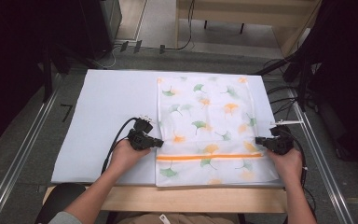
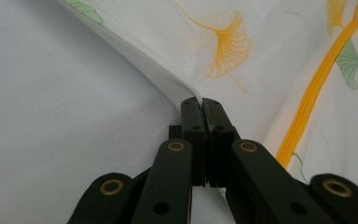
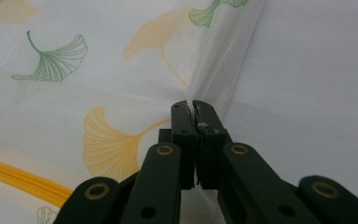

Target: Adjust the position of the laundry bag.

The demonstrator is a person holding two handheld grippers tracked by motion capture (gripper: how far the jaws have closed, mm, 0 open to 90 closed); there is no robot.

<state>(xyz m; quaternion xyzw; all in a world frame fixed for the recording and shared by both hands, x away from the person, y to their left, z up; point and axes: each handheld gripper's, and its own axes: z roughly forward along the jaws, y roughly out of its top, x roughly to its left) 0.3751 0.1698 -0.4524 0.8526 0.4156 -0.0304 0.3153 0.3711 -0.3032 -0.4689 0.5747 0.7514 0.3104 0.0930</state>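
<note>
A white mesh laundry bag (image 1: 205, 116) printed with green and orange ginkgo leaves lies flat on the table, an orange zipper (image 1: 209, 157) running across near its front end. My left gripper (image 1: 160, 143) is shut on the bag's left edge just above the zipper; the left gripper view has the black jaws (image 2: 201, 101) pinching the mesh edge (image 2: 158, 79). My right gripper (image 1: 257, 140) is shut on the bag's right edge at the same height; in the right gripper view its jaws (image 3: 190, 105) clamp the folded hem (image 3: 223, 65).
The bag rests on a pale blue mat (image 1: 107, 107) covering the table, with a wooden table edge (image 1: 191, 198) in front. Metal rails (image 1: 23, 149) run along both sides. Cables (image 1: 284, 93) lie at the right and behind the table.
</note>
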